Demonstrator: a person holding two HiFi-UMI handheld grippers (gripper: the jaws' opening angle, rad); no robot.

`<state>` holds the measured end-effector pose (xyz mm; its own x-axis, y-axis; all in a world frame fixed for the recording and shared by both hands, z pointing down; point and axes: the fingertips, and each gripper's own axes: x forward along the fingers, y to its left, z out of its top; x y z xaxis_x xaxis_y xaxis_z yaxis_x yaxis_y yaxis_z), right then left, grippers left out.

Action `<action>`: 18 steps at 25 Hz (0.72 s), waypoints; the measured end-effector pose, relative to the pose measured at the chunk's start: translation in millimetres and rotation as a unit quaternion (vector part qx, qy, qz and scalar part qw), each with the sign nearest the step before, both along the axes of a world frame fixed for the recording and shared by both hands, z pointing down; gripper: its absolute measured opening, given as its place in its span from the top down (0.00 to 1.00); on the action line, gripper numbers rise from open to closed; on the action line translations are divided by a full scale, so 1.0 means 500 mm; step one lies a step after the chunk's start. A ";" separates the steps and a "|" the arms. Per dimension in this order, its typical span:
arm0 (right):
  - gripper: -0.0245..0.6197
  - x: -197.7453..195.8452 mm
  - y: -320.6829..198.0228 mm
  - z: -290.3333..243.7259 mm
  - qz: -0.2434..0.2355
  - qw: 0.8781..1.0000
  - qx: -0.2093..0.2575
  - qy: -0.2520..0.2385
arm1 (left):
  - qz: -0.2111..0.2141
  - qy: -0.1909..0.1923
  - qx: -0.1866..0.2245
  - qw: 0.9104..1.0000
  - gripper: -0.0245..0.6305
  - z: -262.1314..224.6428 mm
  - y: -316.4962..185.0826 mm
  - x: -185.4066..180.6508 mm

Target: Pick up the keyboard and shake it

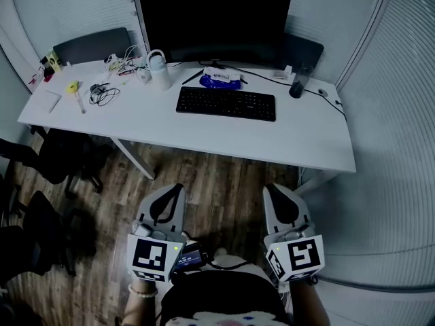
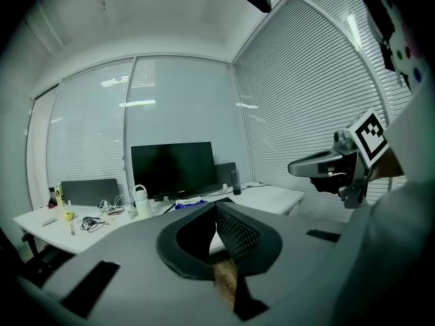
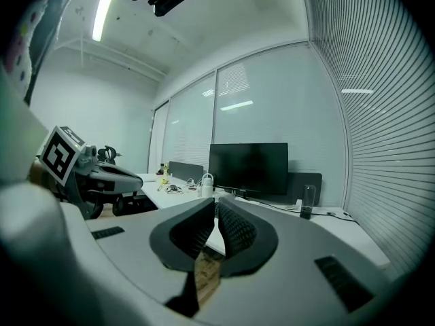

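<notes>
While left claw [image 1: 175, 190] and right claw [image 1: 273, 191] hang clenched, empty, the keyboard [image 1: 225, 103] lies toward the worktop [image 1: 299, 141] rear edge. Blue packet [image 1: 219, 81] just behind it.

The white surface [image 1: 204, 136] stands on a wood-plank floor [image 1: 211, 182]. A black keyboard [image 1: 225, 103] lies flat near its middle, in front of a dark monitor [image 1: 215, 26] at the back edge. Between the two sits a blue packet [image 1: 219, 81]. Left of the keyboard stands a white jug [image 1: 160, 72]. Further left lie a tangle of cables [image 1: 102, 94], a small yellow object [image 1: 72, 86] and a white pad [image 1: 44, 101]. A dark tumbler [image 1: 297, 87] stands toward the right.
</notes>
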<state>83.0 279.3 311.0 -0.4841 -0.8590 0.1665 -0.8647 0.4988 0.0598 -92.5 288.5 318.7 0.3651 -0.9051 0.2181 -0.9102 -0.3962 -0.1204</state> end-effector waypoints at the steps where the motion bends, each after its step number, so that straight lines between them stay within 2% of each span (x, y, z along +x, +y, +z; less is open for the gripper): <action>1: 0.89 0.002 0.001 0.002 0.000 1.000 -0.001 -0.003 | 0.000 -0.002 0.001 1.000 0.93 0.002 0.001 0.000; 10: 0.89 0.035 0.012 0.018 0.015 1.000 -0.012 -0.004 | -0.001 -0.007 0.001 1.000 0.93 0.010 0.004 0.011; 18: 0.89 0.060 -0.021 0.023 0.035 0.999 -0.017 -0.003 | 0.022 -0.005 0.002 1.000 0.93 0.011 -0.055 0.035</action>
